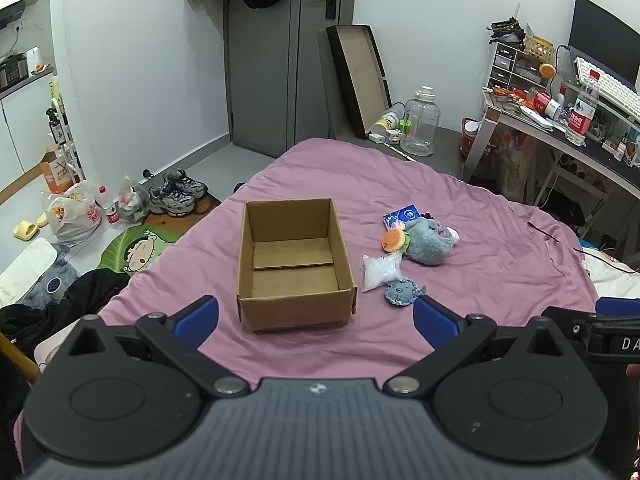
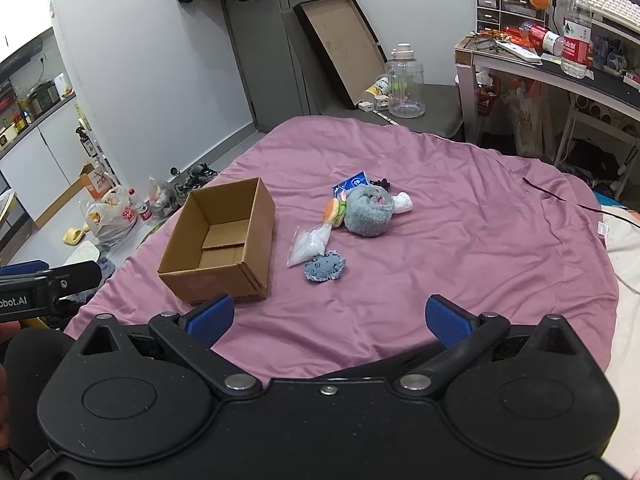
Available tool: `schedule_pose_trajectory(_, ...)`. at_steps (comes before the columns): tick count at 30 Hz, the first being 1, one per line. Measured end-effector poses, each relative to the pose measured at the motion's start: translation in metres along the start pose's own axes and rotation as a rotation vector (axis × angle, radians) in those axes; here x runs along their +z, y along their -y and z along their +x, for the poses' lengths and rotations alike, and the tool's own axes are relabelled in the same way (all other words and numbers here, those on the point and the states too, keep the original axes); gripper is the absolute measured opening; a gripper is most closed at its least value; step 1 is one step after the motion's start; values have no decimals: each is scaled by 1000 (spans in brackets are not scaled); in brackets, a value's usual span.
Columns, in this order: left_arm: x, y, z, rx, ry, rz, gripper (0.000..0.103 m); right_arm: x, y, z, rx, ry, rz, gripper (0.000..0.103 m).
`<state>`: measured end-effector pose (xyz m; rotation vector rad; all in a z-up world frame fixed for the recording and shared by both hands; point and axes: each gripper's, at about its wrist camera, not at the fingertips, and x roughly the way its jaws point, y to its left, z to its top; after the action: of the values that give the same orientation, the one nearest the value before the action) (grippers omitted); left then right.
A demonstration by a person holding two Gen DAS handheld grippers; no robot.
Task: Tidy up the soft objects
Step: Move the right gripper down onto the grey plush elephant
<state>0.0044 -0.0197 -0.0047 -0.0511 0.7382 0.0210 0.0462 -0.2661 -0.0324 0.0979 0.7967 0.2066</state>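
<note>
Left wrist view. Left gripper (image 1: 316, 320): blue-padded fingers (image 1: 196, 320) spread wide, holding nothing, hovering over the near edge of the purple bedsheet (image 1: 480, 280). Cardboard box (image 1: 294, 312): open-topped, nothing inside, standing on the sheet straight ahead between the fingers. To the box's right, a cluster of soft items: clear plastic bag (image 1: 380, 270) just beside the box's right wall; small blue knitted toy (image 1: 402, 291) touching the bag's near corner; grey plush (image 1: 428, 242) farther back; burger plush (image 1: 394, 239) against its left side; blue packet (image 1: 400, 216) behind them. Part of the right gripper (image 1: 608, 334) shows at the right edge. Beyond the bed: grey door (image 1: 280, 60), water jug (image 1: 420, 122), cluttered desk (image 1: 580, 136), sneakers (image 1: 176, 194) on the floor.

Right wrist view. Right gripper (image 2: 330, 320): fingers (image 2: 450, 320) spread apart, nothing between them, low over the near part of the bedsheet (image 2: 460, 260). Cardboard box (image 2: 224, 280): left of centre, its corner turned toward the camera. Clear plastic bag (image 2: 310, 244) and small blue knitted toy (image 2: 325, 266): right of the box, touching each other. Grey plush (image 2: 368, 212) behind them, burger plush (image 2: 335, 212) pressed to its left, blue packet (image 2: 350, 184) at the back. Left gripper (image 2: 40, 284) partly visible at the left edge.
</note>
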Motion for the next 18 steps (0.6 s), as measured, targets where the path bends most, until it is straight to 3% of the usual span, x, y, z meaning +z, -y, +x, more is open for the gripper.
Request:
schedule_pose_trajectory(5, 4, 7, 12, -12, -1, 7, 103, 0, 7, 11, 51, -17, 13, 103)
schedule_pose_trajectory(18, 10, 30, 73, -69, -61, 7, 102, 8, 39, 53, 84, -30, 106, 102)
